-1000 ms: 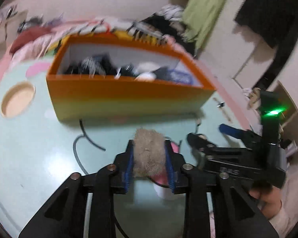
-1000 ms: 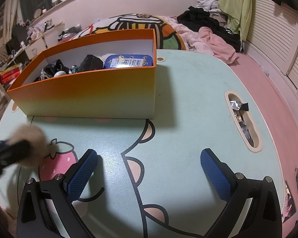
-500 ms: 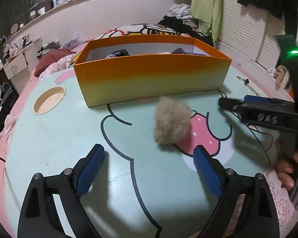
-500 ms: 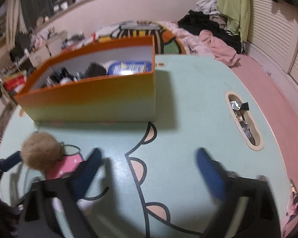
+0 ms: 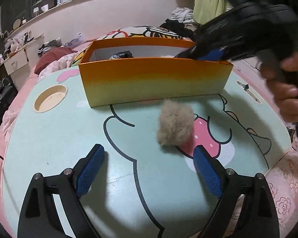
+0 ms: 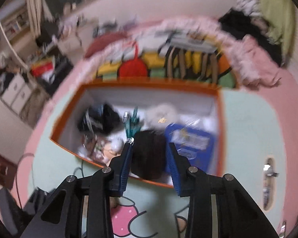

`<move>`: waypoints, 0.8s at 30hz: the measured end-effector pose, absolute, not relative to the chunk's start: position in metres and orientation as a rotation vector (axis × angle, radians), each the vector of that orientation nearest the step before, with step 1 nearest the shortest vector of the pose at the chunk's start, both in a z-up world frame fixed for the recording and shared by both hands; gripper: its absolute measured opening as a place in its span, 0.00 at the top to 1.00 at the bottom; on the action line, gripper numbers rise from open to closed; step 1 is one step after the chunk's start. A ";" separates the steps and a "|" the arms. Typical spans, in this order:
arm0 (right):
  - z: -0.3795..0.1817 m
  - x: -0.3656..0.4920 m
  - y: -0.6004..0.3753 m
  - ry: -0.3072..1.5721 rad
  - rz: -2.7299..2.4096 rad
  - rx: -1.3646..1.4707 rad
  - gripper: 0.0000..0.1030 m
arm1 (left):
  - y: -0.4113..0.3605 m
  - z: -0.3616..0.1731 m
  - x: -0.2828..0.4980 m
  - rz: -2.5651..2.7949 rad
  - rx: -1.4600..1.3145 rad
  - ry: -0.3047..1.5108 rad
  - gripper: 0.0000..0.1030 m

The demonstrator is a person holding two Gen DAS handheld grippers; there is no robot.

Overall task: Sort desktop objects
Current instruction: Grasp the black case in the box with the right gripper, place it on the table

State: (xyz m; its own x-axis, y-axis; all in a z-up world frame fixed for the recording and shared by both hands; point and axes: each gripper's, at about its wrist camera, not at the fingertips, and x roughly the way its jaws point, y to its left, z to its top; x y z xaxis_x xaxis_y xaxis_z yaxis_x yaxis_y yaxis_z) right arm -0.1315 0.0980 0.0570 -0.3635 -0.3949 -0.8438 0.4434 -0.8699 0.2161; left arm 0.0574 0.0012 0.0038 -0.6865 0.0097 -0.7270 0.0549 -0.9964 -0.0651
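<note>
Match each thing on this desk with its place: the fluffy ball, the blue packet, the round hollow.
Things:
1 fluffy ball
2 blue packet
3 round hollow

Places:
A inside the orange box
B sunk into the table
C lying on the table, in front of the orange box

Pairs: 1-C, 2-A, 3-B.

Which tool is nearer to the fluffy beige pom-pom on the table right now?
Left. The left tool hangs open just in front of the pom-pom; the right tool is over the orange box beyond it.
</note>
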 end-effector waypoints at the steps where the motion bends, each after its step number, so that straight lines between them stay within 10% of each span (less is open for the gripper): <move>1: 0.055 -0.136 0.097 0.043 -2.233 1.379 0.65 | 0.001 0.004 0.057 -2.860 1.232 0.130 0.12; 17: 0.122 -0.061 0.168 -0.368 -2.371 0.850 0.76 | -0.002 0.004 0.056 -2.847 1.206 0.169 0.12; 24: 0.073 -0.020 0.191 -0.411 -2.157 1.060 0.76 | -0.003 0.004 0.056 -2.840 1.196 0.187 0.12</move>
